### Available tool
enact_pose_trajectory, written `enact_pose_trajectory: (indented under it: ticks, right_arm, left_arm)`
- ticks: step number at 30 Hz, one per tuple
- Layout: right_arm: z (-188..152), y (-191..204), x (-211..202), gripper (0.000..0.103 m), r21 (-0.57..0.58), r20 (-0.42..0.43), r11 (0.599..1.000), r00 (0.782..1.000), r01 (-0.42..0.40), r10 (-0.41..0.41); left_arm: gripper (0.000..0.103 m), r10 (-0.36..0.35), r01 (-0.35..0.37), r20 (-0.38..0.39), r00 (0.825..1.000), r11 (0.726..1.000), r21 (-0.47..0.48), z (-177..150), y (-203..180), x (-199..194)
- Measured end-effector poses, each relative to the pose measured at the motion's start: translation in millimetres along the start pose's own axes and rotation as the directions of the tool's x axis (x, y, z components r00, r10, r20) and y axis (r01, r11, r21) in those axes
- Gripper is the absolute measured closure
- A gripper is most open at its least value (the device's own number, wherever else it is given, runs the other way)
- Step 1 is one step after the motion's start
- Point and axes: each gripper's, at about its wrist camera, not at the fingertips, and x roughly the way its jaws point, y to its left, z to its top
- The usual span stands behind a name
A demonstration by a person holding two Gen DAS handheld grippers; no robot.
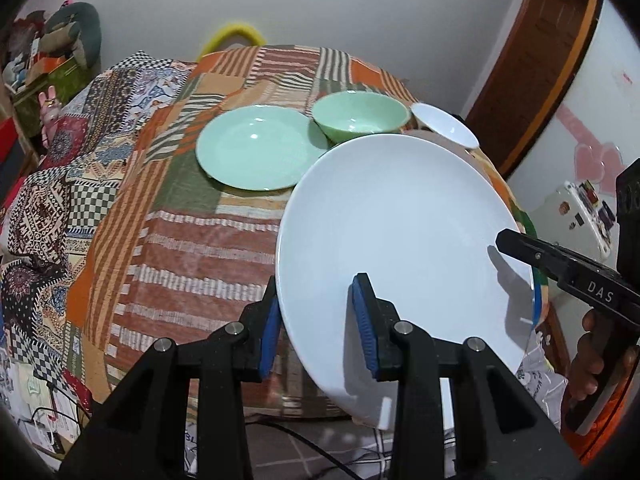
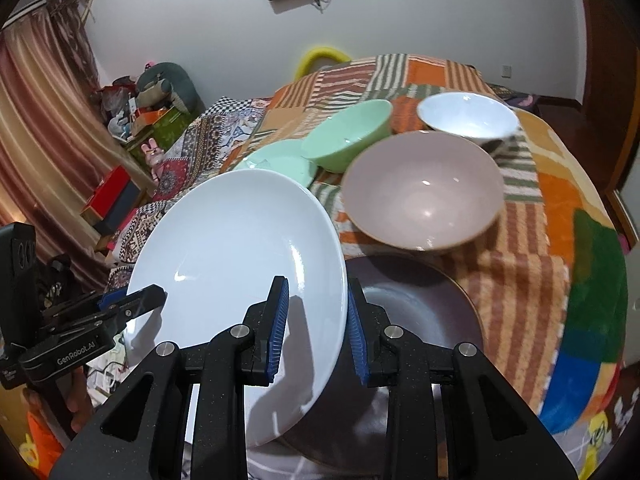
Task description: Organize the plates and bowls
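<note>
Both the left gripper [image 1: 316, 328] and right gripper [image 2: 316, 328] are clamping the large round white ceramic plate [image 1: 400, 232], carrying it; next, probably lowering it onto the dark round plate [image 2: 420, 312] at five o'clock.

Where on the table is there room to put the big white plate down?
The striped cloth in front of the green plate is bare. The far cloth behind it is bare too. The other side is crowded: green bowl, white bowl, pink bowl, dark plate.
</note>
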Motion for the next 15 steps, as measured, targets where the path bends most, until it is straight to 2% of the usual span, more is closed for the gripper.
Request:
enact_pose_trajectory:
  ticks: [10, 15]
  right_arm:
    - [-21, -28, -8, 0.077, 0.059, -0.024, 0.998, 0.999, 0.032, -0.031]
    - [-33, -39, -7, 0.077, 0.088, -0.05, 0.995, 0.998, 0.051, -0.046]
  left_arm:
    - [0.068, -0.033, 0.035, -0.081, 0.996, 0.999, 0.022, -11, -25, 22]
    - [0.068, -0.041, 0.048, -0.149, 0.988, 0.998, 0.041, -16, -34, 38]
